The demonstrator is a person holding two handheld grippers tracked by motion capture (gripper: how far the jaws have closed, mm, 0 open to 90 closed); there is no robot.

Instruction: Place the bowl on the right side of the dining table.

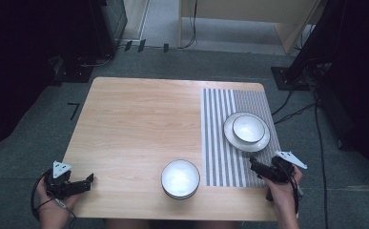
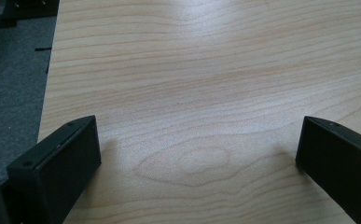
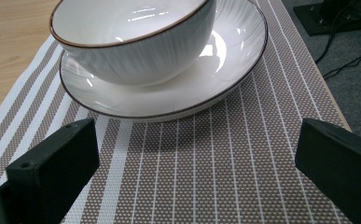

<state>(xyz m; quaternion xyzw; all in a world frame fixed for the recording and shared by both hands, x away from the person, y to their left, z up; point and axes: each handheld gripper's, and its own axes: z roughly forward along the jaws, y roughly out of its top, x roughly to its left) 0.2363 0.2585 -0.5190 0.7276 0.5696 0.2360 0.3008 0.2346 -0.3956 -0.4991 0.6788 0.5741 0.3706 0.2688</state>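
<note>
A white bowl (image 1: pixel 248 129) (image 3: pixel 131 39) with a dark rim sits in a white plate (image 1: pixel 263 143) (image 3: pixel 201 88) on a striped placemat (image 1: pixel 220 138) (image 3: pixel 206 168) at the table's right. A second white bowl (image 1: pixel 180 179) stands on the bare wood near the front edge. My right gripper (image 1: pixel 252 163) (image 3: pixel 197 158) is open, just short of the plate, with nothing between its jaws. Over the front left corner my left gripper (image 1: pixel 89 180) (image 2: pixel 197 154) is open above bare wood.
The wooden table (image 1: pixel 139 124) (image 2: pixel 206 70) stands on grey carpet. Cables (image 1: pixel 296 112) and dark equipment stands lie on the floor at the right and back left. A pale cabinet (image 1: pixel 249 14) stands behind the table.
</note>
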